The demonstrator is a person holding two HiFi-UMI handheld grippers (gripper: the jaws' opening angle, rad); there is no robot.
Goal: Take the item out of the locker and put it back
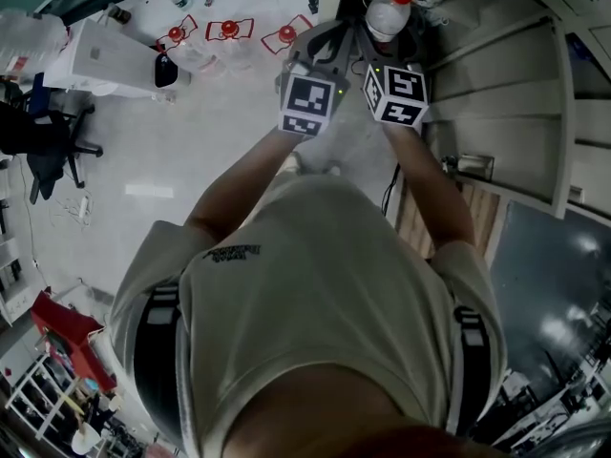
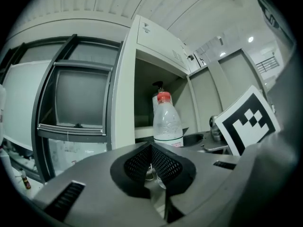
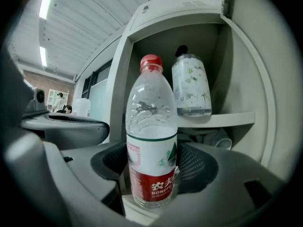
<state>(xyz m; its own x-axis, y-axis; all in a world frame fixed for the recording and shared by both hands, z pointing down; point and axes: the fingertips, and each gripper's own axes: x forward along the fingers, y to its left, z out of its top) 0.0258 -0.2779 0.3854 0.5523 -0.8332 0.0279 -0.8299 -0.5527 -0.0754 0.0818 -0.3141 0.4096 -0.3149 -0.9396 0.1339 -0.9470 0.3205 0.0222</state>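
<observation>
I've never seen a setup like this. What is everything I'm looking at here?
water bottle: one, clear with red cap and red-white label, upright between the right tool's pads, in front of the locker
pump bottle: one, clear with a printed pattern and black pump, on the shelf
locker: one, pale grey, open, straight ahead
shelf: one, pale, inside the locker
red things: three, on the floor ahead; too small to identify
chair: one, black, on the floor at the head view's left
marker cubes: two, black-and-white, one on each tool
left tool: one, grey with black pads, shut, empty
right tool: one, grey with black pads, shut on the water bottle
shirt: one, beige, on the person
</observation>
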